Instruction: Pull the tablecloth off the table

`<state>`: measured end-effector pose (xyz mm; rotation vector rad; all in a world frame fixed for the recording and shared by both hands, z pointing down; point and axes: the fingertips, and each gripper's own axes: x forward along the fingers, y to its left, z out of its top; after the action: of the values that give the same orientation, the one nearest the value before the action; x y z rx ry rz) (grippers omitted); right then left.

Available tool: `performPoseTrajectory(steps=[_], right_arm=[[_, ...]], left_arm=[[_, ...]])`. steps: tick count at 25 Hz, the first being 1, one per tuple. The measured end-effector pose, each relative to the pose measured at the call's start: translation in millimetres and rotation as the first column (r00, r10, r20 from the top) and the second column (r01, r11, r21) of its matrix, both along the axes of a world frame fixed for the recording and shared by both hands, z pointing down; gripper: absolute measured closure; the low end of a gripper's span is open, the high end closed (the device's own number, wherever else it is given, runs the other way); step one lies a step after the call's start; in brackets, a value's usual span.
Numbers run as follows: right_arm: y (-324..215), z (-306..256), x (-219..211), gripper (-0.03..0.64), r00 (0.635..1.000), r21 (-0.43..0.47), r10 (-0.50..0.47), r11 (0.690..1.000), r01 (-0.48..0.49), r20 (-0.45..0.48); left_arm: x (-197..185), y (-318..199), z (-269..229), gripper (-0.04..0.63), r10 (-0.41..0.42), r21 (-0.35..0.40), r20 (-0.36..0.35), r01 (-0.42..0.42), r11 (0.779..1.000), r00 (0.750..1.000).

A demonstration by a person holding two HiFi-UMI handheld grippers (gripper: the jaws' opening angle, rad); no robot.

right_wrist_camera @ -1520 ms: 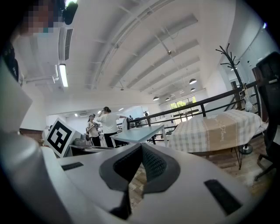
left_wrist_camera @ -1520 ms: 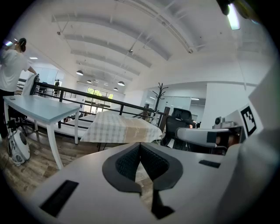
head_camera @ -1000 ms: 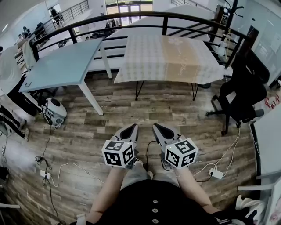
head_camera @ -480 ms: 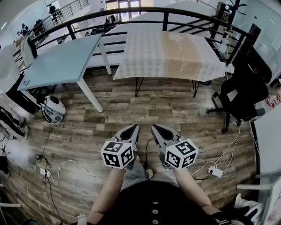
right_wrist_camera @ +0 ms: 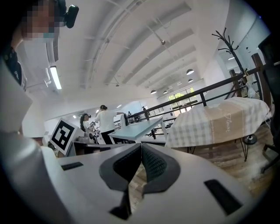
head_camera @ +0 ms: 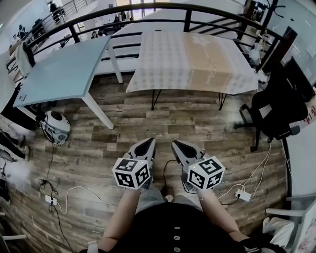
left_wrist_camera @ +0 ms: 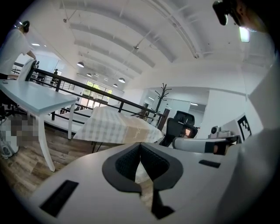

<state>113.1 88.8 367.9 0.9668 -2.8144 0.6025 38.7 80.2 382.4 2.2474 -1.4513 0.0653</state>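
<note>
A checked white and tan tablecloth covers a table with thin black legs across the wooden floor from me; it also shows as the tablecloth in the left gripper view and the tablecloth in the right gripper view. My left gripper and right gripper are held side by side over the floor in front of my body, well short of the table. Both are shut with nothing between their jaws.
A light blue table stands left of the covered one. A black railing runs behind both. A black office chair stands at the right. A round white appliance and cables with a power strip lie on the floor.
The covered table and the floor have slid a little nearer and lower in the head view. Both grippers keep their place before me and stay shut.
</note>
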Motion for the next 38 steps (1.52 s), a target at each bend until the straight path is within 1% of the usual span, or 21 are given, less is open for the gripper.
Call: performPoseTrajectory(steps=[3,7,13,17,20,27,33,38], right_arm=[[-33.6,3.6,-21.9,0.589,1.000,-0.033,-0.012,0.999,0.012,0.014],[-77.0,8.0,-51.6,0.589,1.000,-0.052,-0.017,0.999,0.016,-0.019],[-150.3,-1.0,-91.5,0.589,0.999,-0.044,0.032,0.998,-0.034,-0.028],[-184.1,-3.5,-109.6,0.589,0.997,-0.039,0.066,0.997,-0.067,-0.028],[-199.3,0.8,-120.1,0.589,0.996,-0.048,0.087,0.995,-0.089,-0.030],[-215.3,12.3,-138.8,0.589,0.994,-0.084,0.104,0.991,-0.107,-0.029],[-223.6,13.9,-145.4,0.589,0.995,-0.090,0.102,0.991,-0.103,-0.021],[-243.7,17.1,-148.9,0.589,0.995,-0.099,0.101,0.990,-0.102,-0.016]], left_arm=[[-19.7,-37.7,-2.8,0.581,0.006,0.004,-0.005,-0.006,1.000,1.000],[-43.6,-85.6,-3.3,0.581,0.036,-0.010,-0.002,-0.036,0.999,0.999],[-89.8,-149.4,-5.7,0.581,0.075,-0.025,0.010,-0.074,0.997,0.997],[-110.3,-181.8,-0.6,0.581,0.114,-0.043,0.019,-0.113,0.993,0.993],[-123.5,-198.1,7.0,0.580,0.133,-0.054,0.016,-0.132,0.990,0.991],[-143.9,-213.3,20.4,0.580,0.127,-0.087,0.000,-0.127,0.988,0.992],[-147.3,-220.0,25.5,0.580,0.124,-0.105,-0.001,-0.124,0.987,0.992],[-152.6,-232.7,23.5,0.580,0.116,-0.100,0.015,-0.114,0.988,0.993]])
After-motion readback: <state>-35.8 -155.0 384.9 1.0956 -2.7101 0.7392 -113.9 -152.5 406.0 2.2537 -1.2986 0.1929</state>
